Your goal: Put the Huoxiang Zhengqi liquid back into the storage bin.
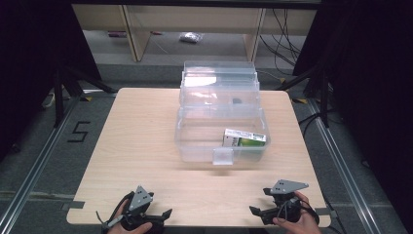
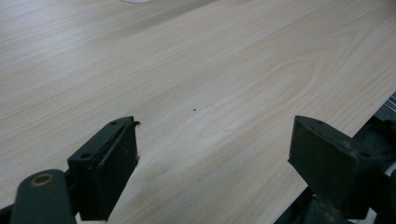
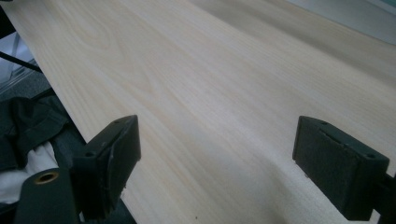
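At the near edge of the table [image 1: 146,141], the left gripper [image 1: 163,215] rests low in the person's hand, its jaws wide apart over bare wood with nothing between them. The right gripper [image 1: 256,211] sits at the near right corner, held by the other hand [image 1: 299,222], its jaws likewise spread and holding nothing. The two are well apart, and bare wood lies between them and the box.

Farther back, past the middle, stands a clear plastic box [image 1: 195,141] with its lid [image 1: 219,80] tipped open behind it. A green and white carton [image 1: 245,138] lies inside, at the right near corner. A clear latch [image 1: 223,156] hangs from the front wall.

Beyond the table's far edge, wooden shelf legs [image 1: 139,41] and black cables [image 1: 287,48] stand on the floor.
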